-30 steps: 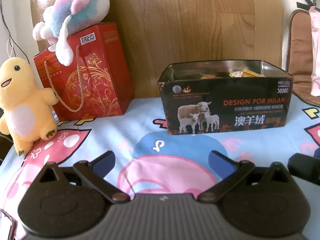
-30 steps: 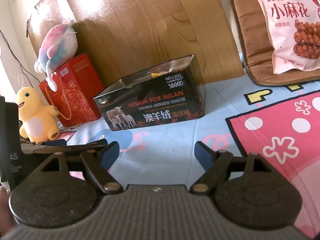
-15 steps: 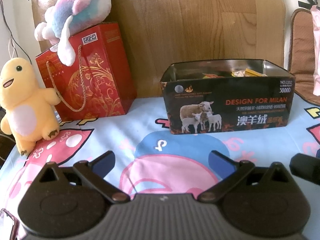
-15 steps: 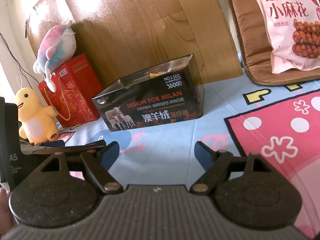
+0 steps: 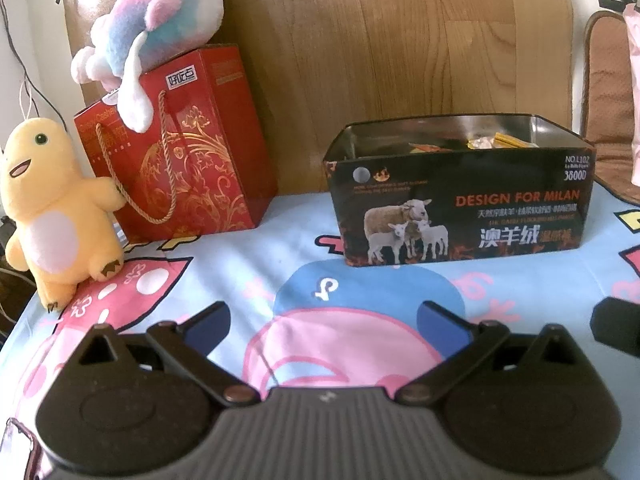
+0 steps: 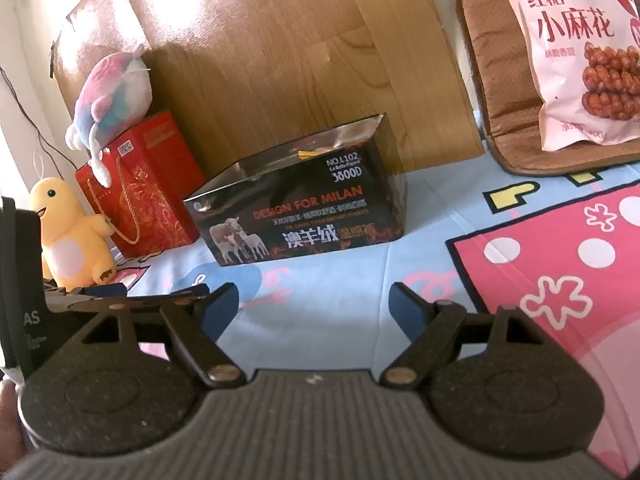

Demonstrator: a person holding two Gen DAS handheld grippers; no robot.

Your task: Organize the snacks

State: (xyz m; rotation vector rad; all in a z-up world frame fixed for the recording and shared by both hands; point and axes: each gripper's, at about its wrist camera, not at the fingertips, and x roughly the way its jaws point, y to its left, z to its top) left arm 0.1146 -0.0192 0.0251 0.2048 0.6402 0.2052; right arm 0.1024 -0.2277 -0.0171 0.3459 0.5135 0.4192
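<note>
In the left wrist view, the left gripper (image 5: 324, 324) is hovering with fingers spread wide and empty over the cartoon-printed blue sheet (image 5: 248, 264), while the open black rectangular tin printed with sheep (image 5: 460, 208) is sitting at one o'clock, holding small wrapped snacks (image 5: 492, 142). In the right wrist view, the right gripper (image 6: 314, 308) is gaping equally wide, gripping nothing; the tin (image 6: 304, 212) is standing at twelve o'clock, and a pink bag of fried dough twists (image 6: 576, 60) is leaning at two o'clock on a brown cushion (image 6: 496, 80).

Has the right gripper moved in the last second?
Yes. In its own view the black tin box and pink snack bag slid slightly left, so the right gripper shifted or turned rightward.
</note>
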